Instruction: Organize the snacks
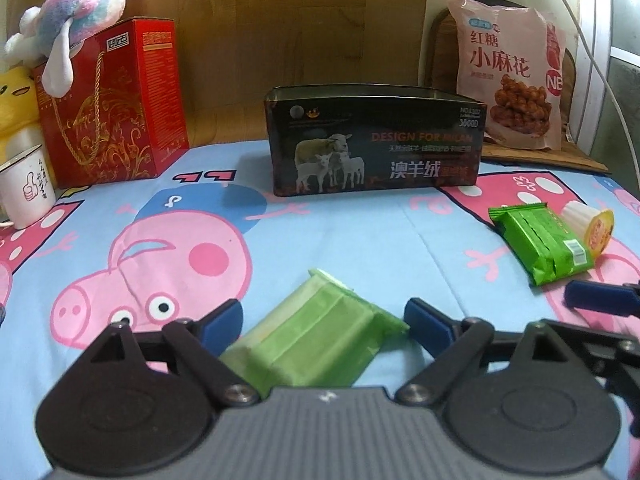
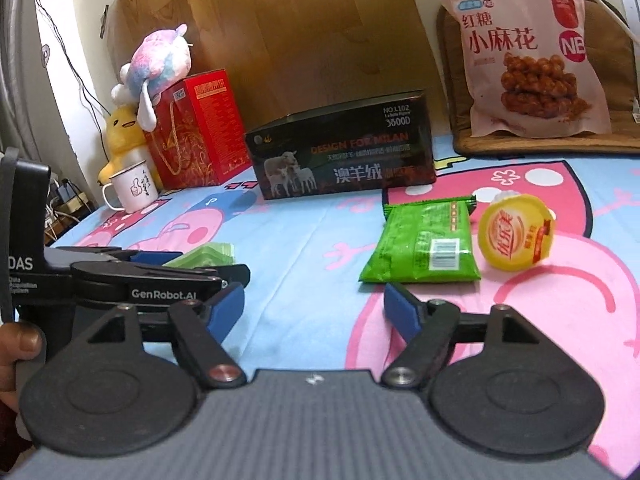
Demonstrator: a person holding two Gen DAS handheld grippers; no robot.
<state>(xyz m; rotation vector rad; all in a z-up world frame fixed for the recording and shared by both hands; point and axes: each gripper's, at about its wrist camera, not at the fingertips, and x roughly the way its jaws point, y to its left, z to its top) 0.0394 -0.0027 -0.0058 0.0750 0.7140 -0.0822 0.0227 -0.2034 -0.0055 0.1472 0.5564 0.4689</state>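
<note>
A light green snack packet (image 1: 316, 340) lies on the cartoon bedsheet between the open fingers of my left gripper (image 1: 324, 318); the blue pads stand on either side without pressing it. It also shows in the right wrist view (image 2: 208, 254), beyond the left gripper (image 2: 132, 272). A darker green snack packet (image 2: 424, 246) (image 1: 540, 242) and a yellow-lidded cup snack (image 2: 516, 236) (image 1: 592, 226) lie just beyond my open, empty right gripper (image 2: 314, 312). An open black tin box (image 1: 372, 140) (image 2: 344, 156) stands at the back middle.
A red gift box (image 1: 116, 104) with a plush toy (image 1: 68, 12) on top stands back left, with a white mug (image 1: 26, 190) and a yellow plush (image 2: 124, 136). A large pink snack bag (image 1: 516, 68) leans at the back right.
</note>
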